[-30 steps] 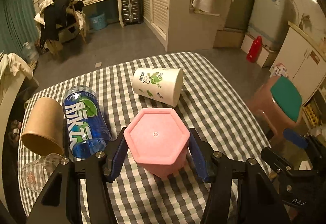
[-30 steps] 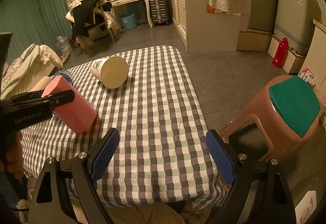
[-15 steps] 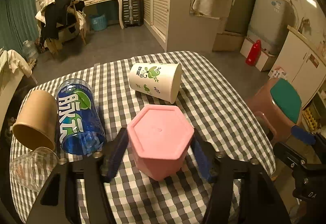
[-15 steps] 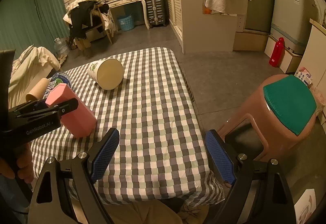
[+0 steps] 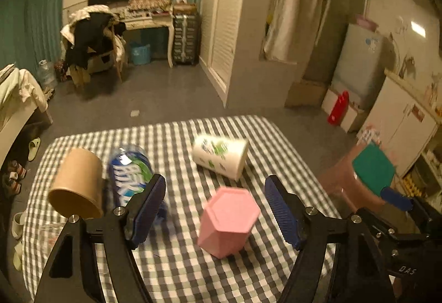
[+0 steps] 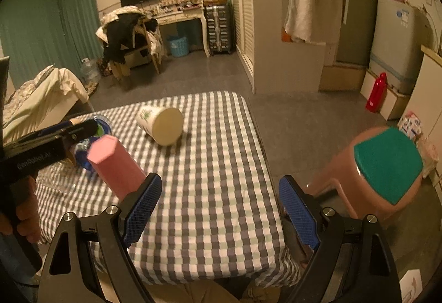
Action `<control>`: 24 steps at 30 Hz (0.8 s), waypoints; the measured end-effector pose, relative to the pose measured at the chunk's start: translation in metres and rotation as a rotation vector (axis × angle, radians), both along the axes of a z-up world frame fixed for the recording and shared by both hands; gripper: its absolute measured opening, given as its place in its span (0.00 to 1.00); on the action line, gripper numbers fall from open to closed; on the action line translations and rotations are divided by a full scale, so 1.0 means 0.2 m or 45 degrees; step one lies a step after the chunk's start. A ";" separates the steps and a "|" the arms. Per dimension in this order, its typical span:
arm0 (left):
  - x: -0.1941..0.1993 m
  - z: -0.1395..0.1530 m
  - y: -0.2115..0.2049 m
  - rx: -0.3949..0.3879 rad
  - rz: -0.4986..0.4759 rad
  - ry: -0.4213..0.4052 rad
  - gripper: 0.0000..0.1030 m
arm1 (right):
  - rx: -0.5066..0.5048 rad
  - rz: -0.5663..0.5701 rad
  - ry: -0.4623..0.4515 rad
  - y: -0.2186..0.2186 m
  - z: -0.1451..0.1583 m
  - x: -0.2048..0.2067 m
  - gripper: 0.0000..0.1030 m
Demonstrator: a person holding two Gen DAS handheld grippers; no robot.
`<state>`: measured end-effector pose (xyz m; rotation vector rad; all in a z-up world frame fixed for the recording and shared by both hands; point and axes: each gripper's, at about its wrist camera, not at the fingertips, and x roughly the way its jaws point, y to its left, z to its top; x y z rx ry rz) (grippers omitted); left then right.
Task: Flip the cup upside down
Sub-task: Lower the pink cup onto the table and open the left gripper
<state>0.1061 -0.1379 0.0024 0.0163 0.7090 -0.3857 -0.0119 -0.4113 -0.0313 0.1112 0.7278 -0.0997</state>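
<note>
The brown paper cup (image 5: pixel 76 183) and blue bottle (image 5: pixel 129 173) lay at left on the checked table (image 5: pixel 176 270). The pink cup (image 5: pixel 228 221) stood base-up at centre, apparently slightly tilted. The left gripper (image 5: pixel 215 209) was released, jaws wide; a second earlier it clasped the cup. Withdraw straight back, touching nothing. The right gripper (image 6: pixel 218 209) hung unclenched, empty.
</note>
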 end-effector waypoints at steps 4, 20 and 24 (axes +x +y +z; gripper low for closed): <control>-0.05 0.11 0.13 -0.045 0.066 -0.077 0.75 | -0.030 0.032 -0.042 0.06 0.08 0.01 0.84; -0.31 0.16 0.52 -0.023 0.308 -0.233 0.75 | -0.068 0.208 -0.156 0.37 0.19 -0.03 0.84; -0.38 0.08 0.57 -0.020 0.336 -0.242 0.75 | -0.051 0.219 -0.173 0.40 0.14 -0.05 0.84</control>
